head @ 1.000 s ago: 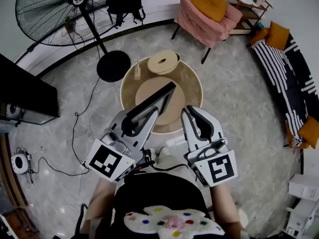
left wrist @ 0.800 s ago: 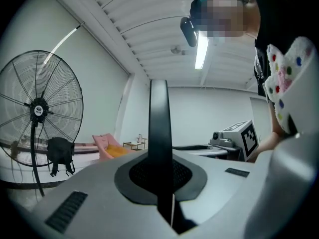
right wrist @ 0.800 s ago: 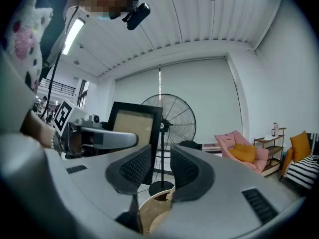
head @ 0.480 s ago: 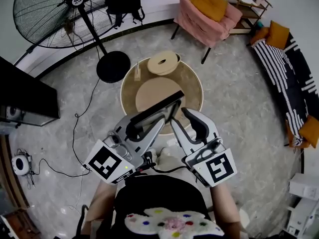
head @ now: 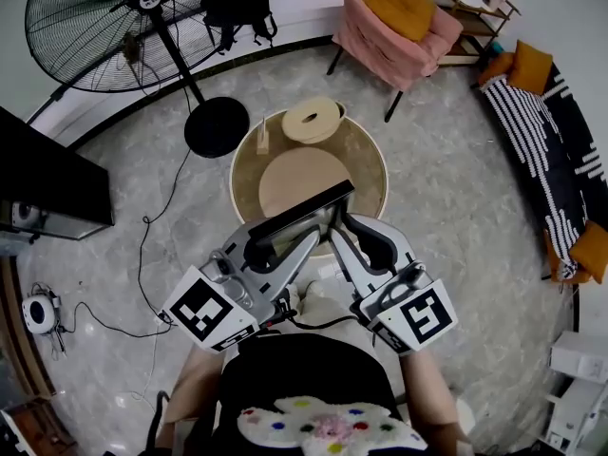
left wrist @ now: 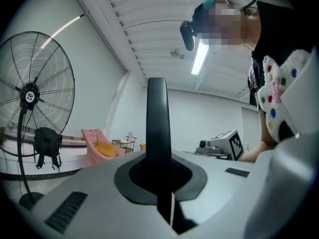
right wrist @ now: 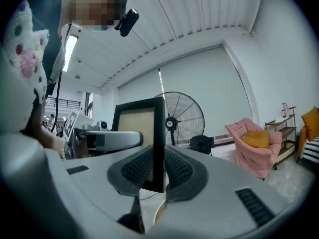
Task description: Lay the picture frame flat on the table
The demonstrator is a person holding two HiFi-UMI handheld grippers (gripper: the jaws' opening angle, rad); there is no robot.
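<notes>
1. In the left tool (left wrist: 158, 178) view, the picture frame (left wrist: 157, 118) shows edge-on only, so its face is hidden.
2. In the head view, the picture frame, left tool and right tool (head: 339, 224) cover the table's (head: 373, 164) near rim.
3. That view's top edge cuts off the fan (head: 90, 22).

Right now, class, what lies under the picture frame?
The round table and its pale disc lie below the picture frame, which hides part of the table's near side.
</notes>
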